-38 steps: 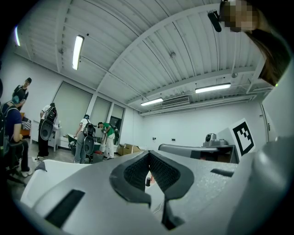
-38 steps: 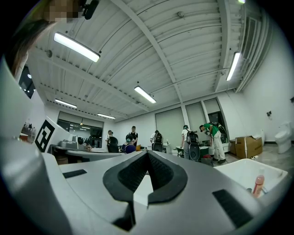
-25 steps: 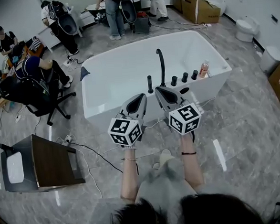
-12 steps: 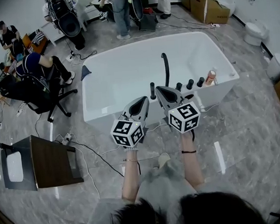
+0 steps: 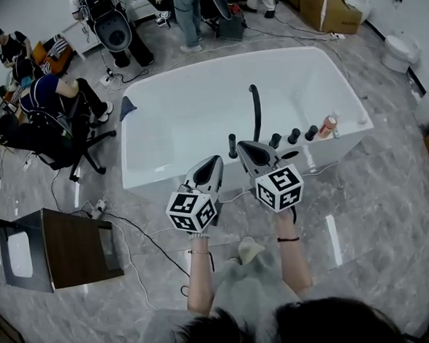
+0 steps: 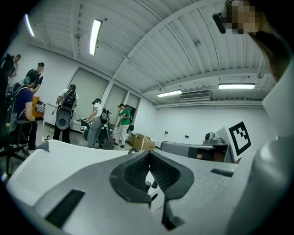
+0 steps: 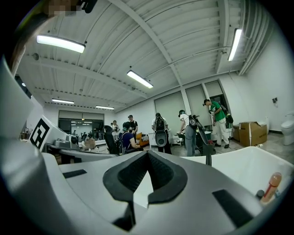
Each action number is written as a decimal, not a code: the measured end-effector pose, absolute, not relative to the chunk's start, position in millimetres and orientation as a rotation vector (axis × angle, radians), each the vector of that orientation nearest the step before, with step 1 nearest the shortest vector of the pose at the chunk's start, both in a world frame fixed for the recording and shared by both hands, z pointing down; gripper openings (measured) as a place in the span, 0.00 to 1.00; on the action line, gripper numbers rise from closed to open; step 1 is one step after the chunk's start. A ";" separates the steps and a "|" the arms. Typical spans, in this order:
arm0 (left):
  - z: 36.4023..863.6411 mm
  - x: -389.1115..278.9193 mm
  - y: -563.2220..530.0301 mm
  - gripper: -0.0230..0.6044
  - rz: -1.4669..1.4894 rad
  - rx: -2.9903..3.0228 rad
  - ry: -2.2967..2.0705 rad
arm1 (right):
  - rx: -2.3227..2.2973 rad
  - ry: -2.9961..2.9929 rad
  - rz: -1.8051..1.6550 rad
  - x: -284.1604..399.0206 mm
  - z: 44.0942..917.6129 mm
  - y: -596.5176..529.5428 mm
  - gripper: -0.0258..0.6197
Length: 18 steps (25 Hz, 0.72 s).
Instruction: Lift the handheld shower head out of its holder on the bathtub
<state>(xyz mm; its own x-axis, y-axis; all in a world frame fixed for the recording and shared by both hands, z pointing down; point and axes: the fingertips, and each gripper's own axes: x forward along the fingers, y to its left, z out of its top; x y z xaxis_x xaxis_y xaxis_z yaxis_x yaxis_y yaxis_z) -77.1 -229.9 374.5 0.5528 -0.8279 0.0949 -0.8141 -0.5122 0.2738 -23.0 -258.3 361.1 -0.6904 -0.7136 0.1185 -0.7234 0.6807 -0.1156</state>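
The handheld shower head (image 5: 232, 145) is a short black stick standing upright in its holder on the near rim of the white bathtub (image 5: 171, 179). A tall black spout (image 5: 255, 111) rises just right of it. My left gripper (image 5: 216, 162) hangs shut and empty in front of the rim, a little left of the shower head. The right gripper (image 5: 243, 147) is also shut and empty, its tips just right of the shower head and short of it. In the left gripper view the jaws (image 6: 148, 153) meet; in the right gripper view the jaws (image 7: 148, 152) meet, with the spout (image 7: 209, 158) beyond.
Three black knobs (image 5: 293, 135) and an orange bottle (image 5: 328, 126) stand along the rim to the right. A dark desk (image 5: 77, 246) and floor cables (image 5: 142, 231) lie to my left. Several people and an office chair (image 5: 74, 151) are beyond the tub's far left.
Both grippers have moved nearer the tub's near rim and sunk a little, still shut. The tub and its fittings now sit closer in the head view.
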 end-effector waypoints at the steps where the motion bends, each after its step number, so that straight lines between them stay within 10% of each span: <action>1: 380.2 -75.6 -231.4 0.04 -0.066 2.497 -1.359 | 1.211 -2.816 0.247 -21.6 367.0 -260.3 0.04; 18: 464.8 -86.9 -304.2 0.04 0.061 2.468 -1.301 | 1.194 -2.727 0.211 -34.6 445.6 -331.0 0.04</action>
<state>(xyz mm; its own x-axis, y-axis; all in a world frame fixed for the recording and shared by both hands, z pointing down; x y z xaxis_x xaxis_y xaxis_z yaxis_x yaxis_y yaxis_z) -86.9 -304.2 464.8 0.5775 -0.7921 0.1979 -0.8072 -0.5176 0.2839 -34.6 -331.0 445.6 -0.6695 -0.7156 0.1994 -0.7377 0.6719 -0.0655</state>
